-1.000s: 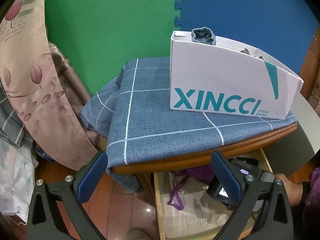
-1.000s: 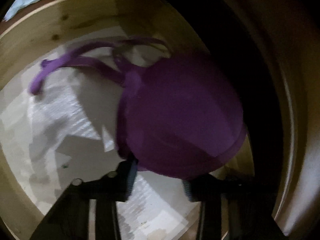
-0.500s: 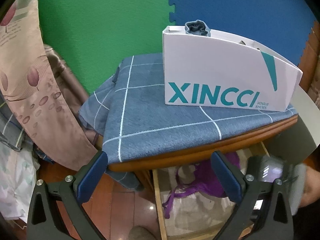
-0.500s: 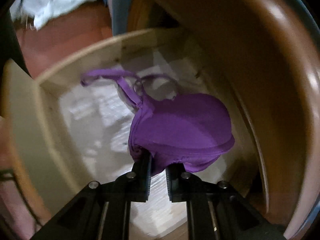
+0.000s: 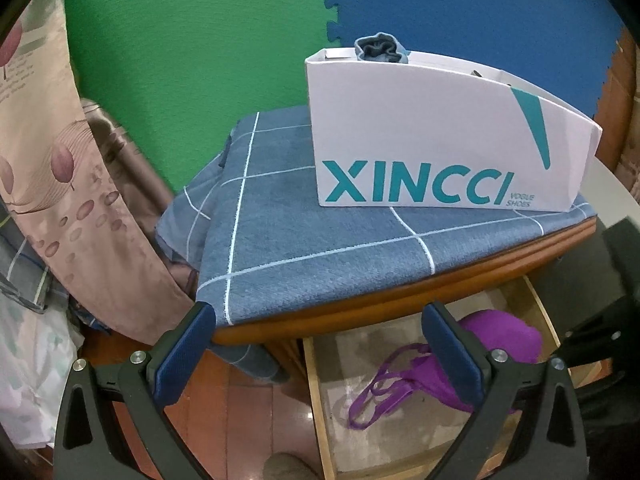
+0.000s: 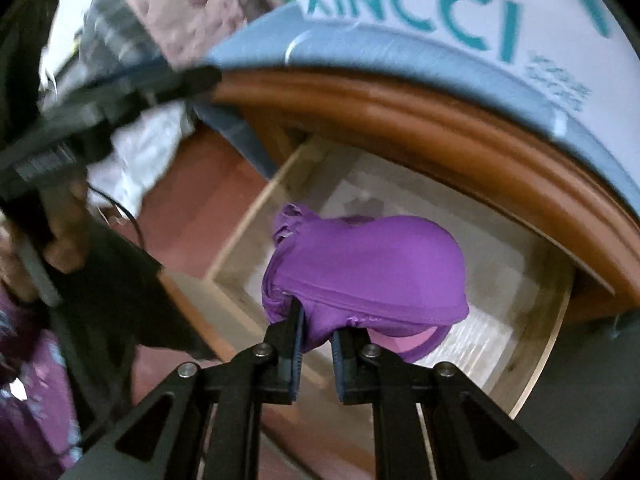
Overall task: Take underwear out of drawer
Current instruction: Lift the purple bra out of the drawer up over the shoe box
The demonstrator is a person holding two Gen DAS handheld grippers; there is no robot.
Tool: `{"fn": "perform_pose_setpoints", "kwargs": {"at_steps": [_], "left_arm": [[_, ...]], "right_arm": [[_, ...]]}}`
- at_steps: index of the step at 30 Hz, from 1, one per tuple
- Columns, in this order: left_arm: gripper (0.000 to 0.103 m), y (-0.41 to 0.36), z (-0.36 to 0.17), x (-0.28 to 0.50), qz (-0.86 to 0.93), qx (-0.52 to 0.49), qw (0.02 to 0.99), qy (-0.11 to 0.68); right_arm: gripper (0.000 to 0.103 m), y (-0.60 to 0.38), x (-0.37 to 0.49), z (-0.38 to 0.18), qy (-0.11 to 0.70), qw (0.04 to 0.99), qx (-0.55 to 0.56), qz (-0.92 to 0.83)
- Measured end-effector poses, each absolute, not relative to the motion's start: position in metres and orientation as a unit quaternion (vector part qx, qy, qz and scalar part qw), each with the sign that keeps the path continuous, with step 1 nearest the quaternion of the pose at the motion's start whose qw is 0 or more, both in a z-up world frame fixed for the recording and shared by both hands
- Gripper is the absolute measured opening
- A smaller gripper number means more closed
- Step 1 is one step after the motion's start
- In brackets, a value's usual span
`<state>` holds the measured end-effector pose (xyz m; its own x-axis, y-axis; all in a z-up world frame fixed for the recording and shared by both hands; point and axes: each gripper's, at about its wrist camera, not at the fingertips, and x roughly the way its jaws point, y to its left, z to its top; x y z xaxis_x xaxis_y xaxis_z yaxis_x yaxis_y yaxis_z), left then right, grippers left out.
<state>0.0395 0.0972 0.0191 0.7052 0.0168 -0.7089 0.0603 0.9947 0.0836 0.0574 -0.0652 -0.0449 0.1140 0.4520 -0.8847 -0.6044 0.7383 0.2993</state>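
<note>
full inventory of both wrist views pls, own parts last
bra: 1, purple, pinched in right jaws above the drawer
drawer: 1, pale wood, open under the table
table: 1, brown wood edge
cloth: 1, blue, white grid, over the tabletop
shoe box: 1, white, teal XINCCI lettering, on cloth
curtain: 1, beige patterned, left
wall mats: 2, green and blue, behind
left gripper: jaws open, empty
right gripper: shut on bra

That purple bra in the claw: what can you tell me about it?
The purple bra is soft, smooth fabric with a rounded padded cup and a paler lining at its lower edge. The right claw pinches its bottom edge. It hangs over the open wooden drawer, thin straps trailing below, under the table's edge.
</note>
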Motion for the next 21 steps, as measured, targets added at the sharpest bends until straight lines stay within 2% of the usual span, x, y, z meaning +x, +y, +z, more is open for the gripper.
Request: {"fn": "perform_pose_setpoints", "kwargs": {"at_steps": [14,21], "left_arm": [[0.102,0.091,0.020,0.039,-0.010,0.065,0.922,0.383],[0.102,0.092,0.018,0.041,-0.005,0.069,0.920,0.386]], "right_arm": [[0.012,-0.119,0.050,0.029,0.531,0.765,0.093,0.351],[0.012,-0.149,0.044,0.102,0.473,0.775,0.160,0.387]]}}
